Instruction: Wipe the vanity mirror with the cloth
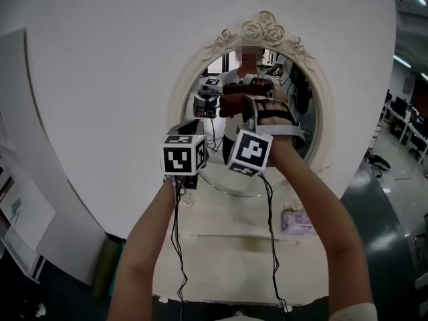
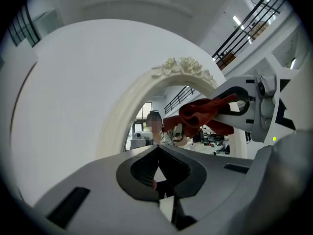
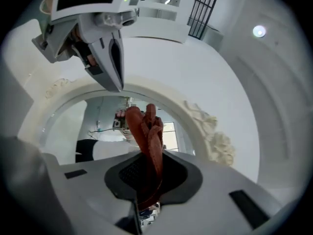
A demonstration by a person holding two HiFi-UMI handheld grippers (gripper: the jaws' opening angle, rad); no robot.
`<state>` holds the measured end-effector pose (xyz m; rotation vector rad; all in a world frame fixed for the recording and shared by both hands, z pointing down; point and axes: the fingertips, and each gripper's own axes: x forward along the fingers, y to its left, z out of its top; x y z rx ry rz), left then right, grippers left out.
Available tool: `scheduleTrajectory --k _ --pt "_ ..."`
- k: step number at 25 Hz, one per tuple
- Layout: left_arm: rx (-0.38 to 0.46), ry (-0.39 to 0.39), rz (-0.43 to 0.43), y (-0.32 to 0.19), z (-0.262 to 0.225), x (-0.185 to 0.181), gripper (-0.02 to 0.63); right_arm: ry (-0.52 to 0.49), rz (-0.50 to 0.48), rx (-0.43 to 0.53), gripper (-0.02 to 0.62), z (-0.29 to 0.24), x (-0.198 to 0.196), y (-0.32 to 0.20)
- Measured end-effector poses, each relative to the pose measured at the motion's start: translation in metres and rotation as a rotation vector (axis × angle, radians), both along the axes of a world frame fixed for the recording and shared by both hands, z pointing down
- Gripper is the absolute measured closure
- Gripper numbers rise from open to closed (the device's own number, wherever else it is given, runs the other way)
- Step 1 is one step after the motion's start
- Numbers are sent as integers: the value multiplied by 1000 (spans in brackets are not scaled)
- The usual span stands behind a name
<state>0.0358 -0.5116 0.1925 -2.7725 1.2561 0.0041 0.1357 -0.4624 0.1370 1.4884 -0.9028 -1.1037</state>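
Note:
The oval vanity mirror (image 1: pixel 302 105) has an ornate white frame (image 1: pixel 264 29) and hangs on a white wall. My right gripper (image 1: pixel 257 122) is raised in front of the glass, shut on a red cloth (image 1: pixel 235 103). In the right gripper view the cloth (image 3: pixel 149 131) sticks up from between the jaws, close to the glass; contact cannot be told. My left gripper (image 1: pixel 190 136) is held just to its left, jaws together with nothing in them (image 2: pixel 157 151). The left gripper view shows the cloth (image 2: pixel 205 114) in the right gripper (image 2: pixel 239 109), before the mirror frame (image 2: pixel 183 67).
A white vanity top (image 1: pixel 241 246) lies below the mirror with a pale packet (image 1: pixel 297 221) on its right side. Black cables (image 1: pixel 177 246) hang from both grippers. The mirror reflects the person and both grippers. Dark green floor (image 1: pixel 381 233) and office desks lie to the right.

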Motion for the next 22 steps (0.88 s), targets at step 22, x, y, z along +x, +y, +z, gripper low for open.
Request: scheduleTrajectory --k 22 --pt "-28 -9 78 -4 1 50 595 -10 90 2 531 -15 39 -15"
